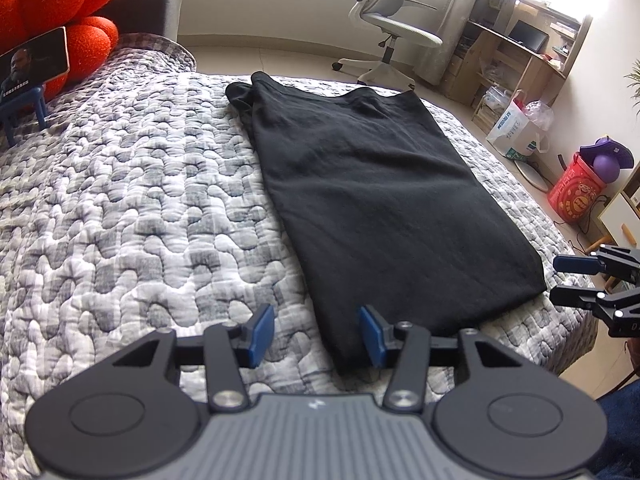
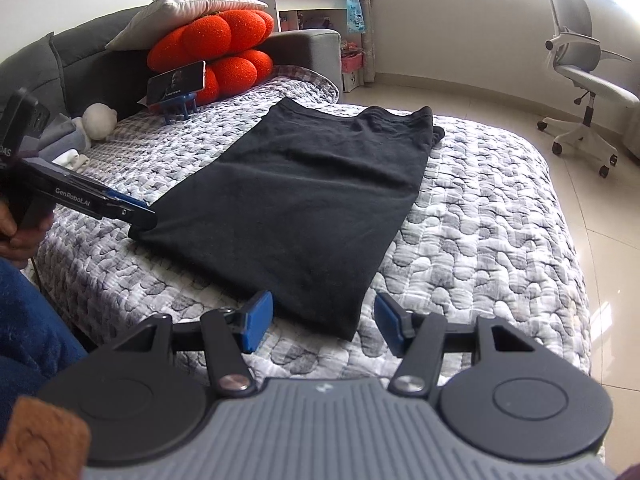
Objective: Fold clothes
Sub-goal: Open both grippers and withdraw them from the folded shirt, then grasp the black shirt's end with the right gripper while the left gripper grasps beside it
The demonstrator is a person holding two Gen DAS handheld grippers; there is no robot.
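Note:
A black garment (image 1: 372, 200) lies flat on the quilted bed, folded into a long narrow strip with a sleeve bunched at its far end; it also shows in the right wrist view (image 2: 304, 200). My left gripper (image 1: 318, 336) is open, its blue pads straddling the strip's near left corner. In the right wrist view the left gripper (image 2: 140, 214) sits at that corner. My right gripper (image 2: 324, 326) is open around the strip's near right corner. It shows at the right edge of the left wrist view (image 1: 568, 280), just off the garment.
The grey-and-white quilt (image 1: 120, 200) covers the bed. Orange cushions (image 2: 224, 48) and a phone on a blue stand (image 2: 176, 88) sit at the bed's far side. A white office chair (image 2: 584, 80), a wooden desk (image 1: 516, 48) and a red bucket (image 1: 576, 196) stand on the floor.

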